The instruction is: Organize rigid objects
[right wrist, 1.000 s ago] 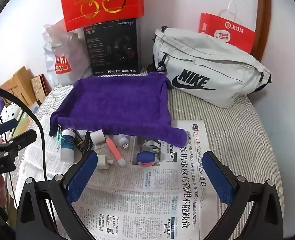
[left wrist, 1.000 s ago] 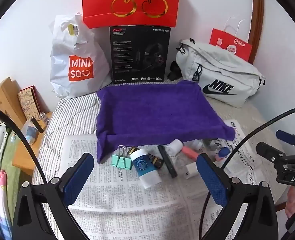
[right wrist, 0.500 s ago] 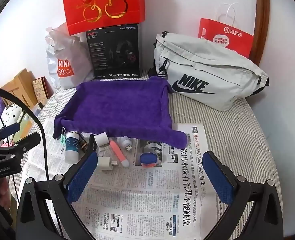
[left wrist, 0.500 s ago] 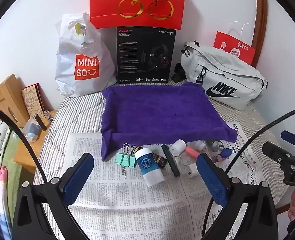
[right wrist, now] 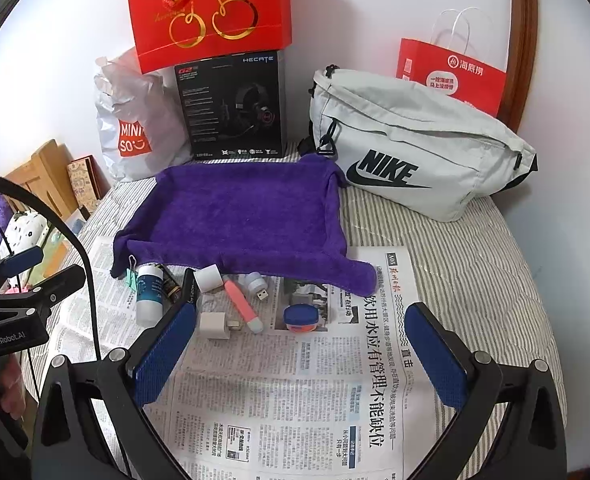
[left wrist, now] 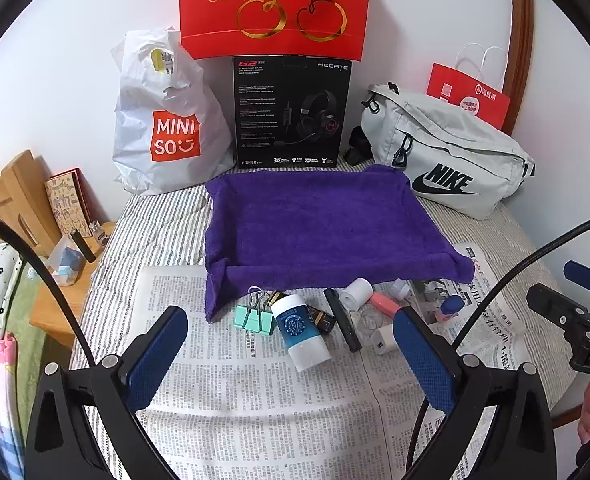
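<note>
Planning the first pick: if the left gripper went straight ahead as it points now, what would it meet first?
Probably the blue-and-white bottle, lying on the newspaper between the open left gripper fingers' line; depth is uncertain.

Purple cloth tray [right wrist: 243, 216], lying flat with raised edges, serves as landmark. Along its near edge, on newspaper: mint binder clips [left wrist: 254, 319]; a white-and-blue bottle [left wrist: 301, 330] on its side; a black stick [left wrist: 342, 319]; a white roll [right wrist: 209, 277]; a pink bar [right wrist: 242, 304]; a white charger [right wrist: 216, 325]; a blue round tin [right wrist: 301, 317].
</note>
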A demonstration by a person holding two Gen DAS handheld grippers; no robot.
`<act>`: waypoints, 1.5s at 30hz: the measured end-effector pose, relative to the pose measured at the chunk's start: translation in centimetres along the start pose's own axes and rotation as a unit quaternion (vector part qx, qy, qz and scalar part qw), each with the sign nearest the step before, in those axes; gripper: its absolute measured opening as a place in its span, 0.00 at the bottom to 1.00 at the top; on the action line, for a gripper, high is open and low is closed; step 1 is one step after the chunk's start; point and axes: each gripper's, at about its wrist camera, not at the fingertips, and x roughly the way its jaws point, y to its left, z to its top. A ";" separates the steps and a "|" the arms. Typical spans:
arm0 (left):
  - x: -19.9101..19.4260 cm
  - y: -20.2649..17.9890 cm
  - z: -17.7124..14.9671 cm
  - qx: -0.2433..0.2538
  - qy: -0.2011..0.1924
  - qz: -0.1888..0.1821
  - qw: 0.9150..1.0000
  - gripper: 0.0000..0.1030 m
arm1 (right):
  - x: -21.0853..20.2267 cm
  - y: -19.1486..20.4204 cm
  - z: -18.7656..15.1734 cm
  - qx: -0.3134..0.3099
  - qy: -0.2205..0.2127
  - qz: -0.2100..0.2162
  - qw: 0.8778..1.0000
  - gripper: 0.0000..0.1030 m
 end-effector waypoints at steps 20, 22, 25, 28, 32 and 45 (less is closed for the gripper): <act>-0.2 0.1 -0.3 0.001 0.001 0.003 1.000 1.00 | -0.3 0.3 -0.3 0.000 -0.004 0.003 1.000 1.00; -0.3 0.3 -0.5 0.001 0.002 0.003 1.000 1.00 | -0.3 0.4 -0.3 -0.002 -0.004 0.002 1.000 1.00; -0.3 0.3 -0.6 0.001 0.003 0.005 1.000 1.00 | -0.4 0.5 -0.4 -0.003 -0.004 0.001 1.000 1.00; -0.3 0.3 -0.5 0.002 0.004 0.005 1.000 1.00 | -0.4 0.5 -0.4 -0.004 -0.003 0.002 1.000 1.00; -0.2 0.2 -0.6 0.002 0.006 0.006 1.000 1.00 | -0.4 0.6 -0.4 -0.005 -0.003 0.001 1.000 1.00; -0.1 0.0 -0.8 0.002 0.009 0.007 1.000 1.00 | -0.4 0.4 -0.3 -0.003 -0.002 0.000 1.000 1.00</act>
